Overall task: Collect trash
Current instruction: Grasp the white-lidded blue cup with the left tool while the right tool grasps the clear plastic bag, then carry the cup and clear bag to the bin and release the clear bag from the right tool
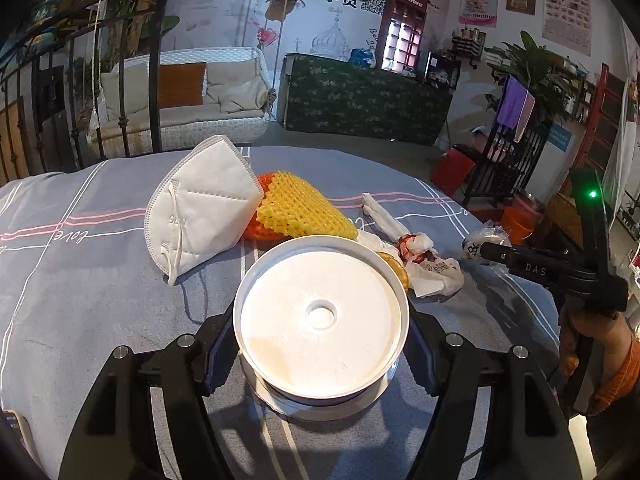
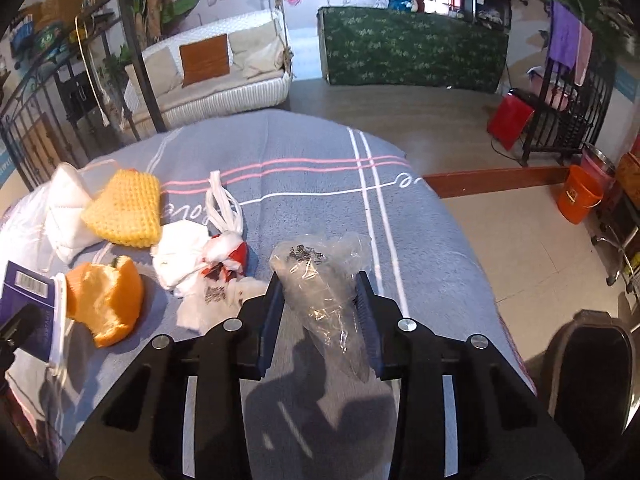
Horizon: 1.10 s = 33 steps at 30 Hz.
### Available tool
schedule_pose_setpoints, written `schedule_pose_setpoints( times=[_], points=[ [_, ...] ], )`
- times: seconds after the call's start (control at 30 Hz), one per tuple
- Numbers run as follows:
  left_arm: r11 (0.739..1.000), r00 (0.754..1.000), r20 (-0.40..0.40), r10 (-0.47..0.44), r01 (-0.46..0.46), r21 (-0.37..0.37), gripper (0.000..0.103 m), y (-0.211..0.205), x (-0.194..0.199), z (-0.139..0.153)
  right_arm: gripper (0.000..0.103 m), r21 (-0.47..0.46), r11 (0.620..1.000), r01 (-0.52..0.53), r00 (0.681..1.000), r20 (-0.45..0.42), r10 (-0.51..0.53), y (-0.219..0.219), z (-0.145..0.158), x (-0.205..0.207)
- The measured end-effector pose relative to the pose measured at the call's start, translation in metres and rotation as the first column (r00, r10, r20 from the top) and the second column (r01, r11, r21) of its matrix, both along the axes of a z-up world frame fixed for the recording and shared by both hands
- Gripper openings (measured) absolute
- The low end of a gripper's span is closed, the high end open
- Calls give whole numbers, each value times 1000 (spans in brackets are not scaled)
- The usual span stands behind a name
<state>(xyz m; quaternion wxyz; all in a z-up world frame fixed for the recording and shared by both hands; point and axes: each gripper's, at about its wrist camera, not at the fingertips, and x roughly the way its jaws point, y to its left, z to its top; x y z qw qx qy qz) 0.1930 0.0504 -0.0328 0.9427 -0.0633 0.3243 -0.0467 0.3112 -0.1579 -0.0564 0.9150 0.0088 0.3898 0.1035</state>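
My left gripper [image 1: 320,346] is shut on a round white plastic container [image 1: 320,320], held just above the grey striped cloth. My right gripper [image 2: 320,316] is shut on a crumpled clear plastic wrapper [image 2: 320,268]; it also shows in the left wrist view [image 1: 486,240]. On the cloth lie a white face mask [image 1: 200,216], a yellow foam net [image 1: 300,208], an orange peel [image 2: 106,300] and a knotted white and red plastic bag [image 2: 216,256].
The table carries a grey striped cloth [image 2: 300,152]. A dark bin [image 2: 592,364] stands on the floor at the table's right. An orange bucket [image 2: 578,196], a red stool [image 2: 510,120] and a black rack stand further right. A white sofa is behind.
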Motion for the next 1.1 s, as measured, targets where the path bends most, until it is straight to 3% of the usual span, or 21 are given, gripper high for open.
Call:
schedule_pose_setpoints(
  times=[0.6, 1.1],
  points=[
    [989, 988, 69, -138, 142, -50, 69, -64, -46, 14, 37, 51, 997, 61, 987, 148, -68, -45, 31, -133],
    [932, 930, 89, -358, 361, -28, 69, -154, -78, 12, 37, 71, 969, 235, 960, 139, -243, -126, 15, -212]
  ],
)
